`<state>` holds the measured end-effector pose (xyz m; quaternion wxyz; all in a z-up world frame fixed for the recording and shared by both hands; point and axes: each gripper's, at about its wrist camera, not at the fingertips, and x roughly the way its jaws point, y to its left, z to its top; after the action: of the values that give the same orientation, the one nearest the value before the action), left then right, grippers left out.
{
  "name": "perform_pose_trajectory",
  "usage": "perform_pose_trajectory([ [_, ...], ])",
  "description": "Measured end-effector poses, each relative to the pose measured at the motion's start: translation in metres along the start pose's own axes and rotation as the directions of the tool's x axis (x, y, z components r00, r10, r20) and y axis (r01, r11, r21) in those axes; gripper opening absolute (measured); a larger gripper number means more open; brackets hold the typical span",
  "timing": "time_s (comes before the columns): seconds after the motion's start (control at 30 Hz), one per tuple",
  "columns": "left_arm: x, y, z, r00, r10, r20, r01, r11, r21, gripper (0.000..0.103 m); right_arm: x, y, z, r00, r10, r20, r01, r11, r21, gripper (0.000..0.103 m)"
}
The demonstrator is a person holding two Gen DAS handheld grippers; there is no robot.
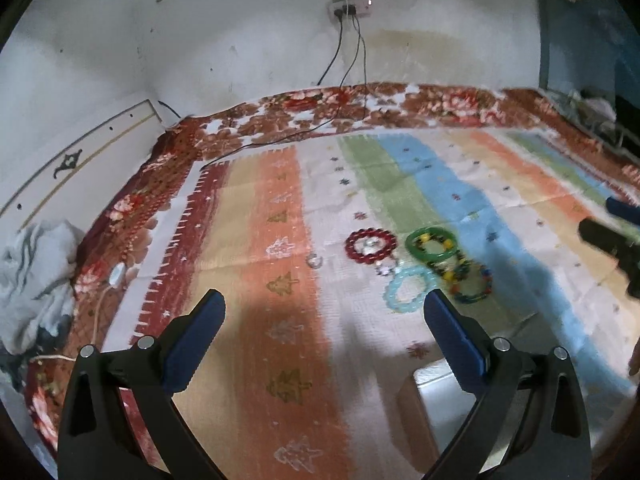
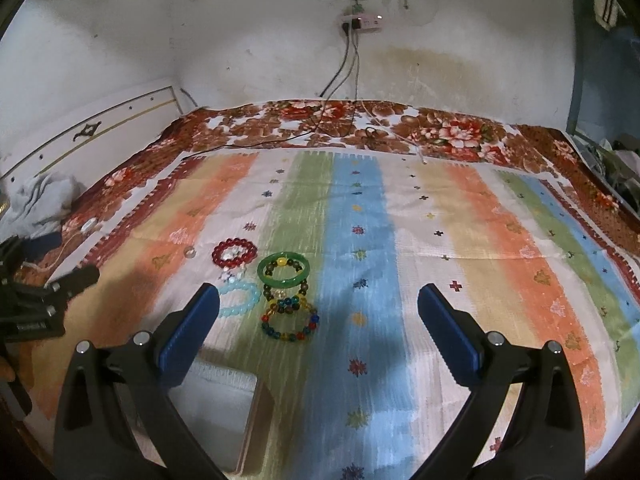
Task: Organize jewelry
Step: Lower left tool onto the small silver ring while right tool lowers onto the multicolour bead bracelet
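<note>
Several bracelets lie together on a striped cloth: a red bead bracelet (image 1: 372,245) (image 2: 235,254), a green bangle (image 1: 431,242) (image 2: 283,269), a pale blue bead bracelet (image 1: 408,289) (image 2: 239,300), a multicoloured bead bracelet (image 1: 472,285) (image 2: 291,322), and a small clear ring (image 1: 315,260) (image 2: 189,252). A box with a white lining (image 1: 440,412) (image 2: 224,408) sits nearest me. My left gripper (image 1: 325,312) is open and empty, above the cloth left of the bracelets. My right gripper (image 2: 319,304) is open and empty, just right of them.
The striped cloth (image 2: 440,240) lies on a floral bedspread (image 2: 440,132) against a white wall. Cables (image 2: 336,120) run down from a wall socket (image 2: 360,22). A grey garment (image 1: 36,280) is bunched at the left edge. A headboard (image 1: 80,160) stands at the left.
</note>
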<state>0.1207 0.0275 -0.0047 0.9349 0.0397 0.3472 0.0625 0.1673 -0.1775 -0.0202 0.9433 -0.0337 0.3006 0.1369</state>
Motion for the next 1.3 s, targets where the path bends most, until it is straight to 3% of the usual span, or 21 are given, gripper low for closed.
perform_pose_trajectory([
  [0.17,0.014,0.011,0.008,1.0,-0.018,-0.009,0.017,0.999,-0.043,0.098,0.017,0.0,0.007,0.998,-0.025,-0.063,0.024,1.0,-0.017,0.098],
  [0.3,0.022,0.011,0.016,1.0,-0.008,-0.006,0.008,0.999,-0.033,0.098,0.029,-0.008,0.009,0.992,0.065,-0.11,-0.061,0.997,0.041,0.098],
  [0.57,0.039,0.011,0.024,1.0,-0.007,-0.03,0.006,1.0,-0.024,0.098,0.053,-0.01,0.014,0.983,0.085,-0.166,-0.076,0.995,0.057,0.098],
  [0.7,0.048,0.012,0.027,0.999,-0.006,-0.044,0.005,1.0,-0.021,0.098,0.068,-0.012,0.015,0.976,0.077,-0.204,-0.069,0.996,0.048,0.098],
  [0.83,0.059,0.014,0.03,0.998,-0.003,-0.058,0.002,1.0,-0.022,0.098,0.08,-0.009,0.017,0.974,0.02,-0.227,-0.022,1.0,-0.005,0.098],
  [1.03,0.083,0.017,0.033,0.992,-0.028,-0.123,0.026,0.999,-0.025,0.098,0.107,-0.018,0.016,0.942,0.072,-0.327,-0.058,0.997,0.053,0.098],
  [1.17,0.102,0.024,0.031,0.98,-0.079,-0.18,0.069,0.996,-0.063,0.098,0.121,-0.017,0.013,0.922,0.061,-0.381,-0.052,0.998,0.035,0.098],
  [1.3,0.123,0.031,0.031,0.97,-0.087,-0.227,0.067,0.994,-0.092,0.098,0.136,-0.015,0.01,0.9,0.053,-0.432,-0.049,0.999,0.021,0.098],
])
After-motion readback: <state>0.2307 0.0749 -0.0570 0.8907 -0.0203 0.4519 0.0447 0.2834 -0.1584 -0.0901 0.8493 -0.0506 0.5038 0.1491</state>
